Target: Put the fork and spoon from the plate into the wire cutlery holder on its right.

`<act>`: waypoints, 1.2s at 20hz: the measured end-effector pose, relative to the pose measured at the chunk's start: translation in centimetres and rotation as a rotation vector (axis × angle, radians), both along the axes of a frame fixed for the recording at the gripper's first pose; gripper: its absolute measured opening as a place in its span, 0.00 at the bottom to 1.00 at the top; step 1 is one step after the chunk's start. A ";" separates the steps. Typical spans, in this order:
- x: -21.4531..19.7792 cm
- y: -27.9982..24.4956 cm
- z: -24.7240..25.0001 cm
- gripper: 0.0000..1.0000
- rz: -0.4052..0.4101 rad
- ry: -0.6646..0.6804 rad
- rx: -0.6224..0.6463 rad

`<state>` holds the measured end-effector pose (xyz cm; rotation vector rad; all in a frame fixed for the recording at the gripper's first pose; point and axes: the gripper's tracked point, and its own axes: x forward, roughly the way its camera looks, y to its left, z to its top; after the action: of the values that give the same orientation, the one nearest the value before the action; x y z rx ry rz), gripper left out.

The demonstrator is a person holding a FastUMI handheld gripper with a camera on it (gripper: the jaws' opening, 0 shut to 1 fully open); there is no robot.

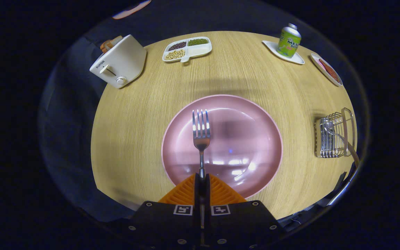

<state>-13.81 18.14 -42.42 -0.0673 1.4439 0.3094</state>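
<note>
While the fork (201, 133) is clamped by its handle between the closed fingers of the gripper (201, 178), its tines are pointed away, above the middle of the pink plate (255, 146) at the centre of the frame. The plate is set on the wooden counter (137, 125). At the right of the frame, the wire cutlery holder (333, 135) is seen, with a spoon (342, 139) already leaning inside it. A white toaster (120, 62) is placed at the upper left, a divided dish of beans (187, 48) at the upper centre, and a green can (288, 41) on a white saucer (299, 59) at the upper right, beside a small dish (326, 69).
</note>
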 end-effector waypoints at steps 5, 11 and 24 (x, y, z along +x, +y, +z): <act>1.4 -4.8 3.6 0.05 -0.045 -0.053 0.006; 3.2 -11.4 6.4 0.05 -0.101 -0.108 -0.015; 5.5 -22.2 7.3 0.05 -0.144 -0.110 -0.105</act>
<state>-8.27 -4.03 -35.12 -0.0641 1.3473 0.1104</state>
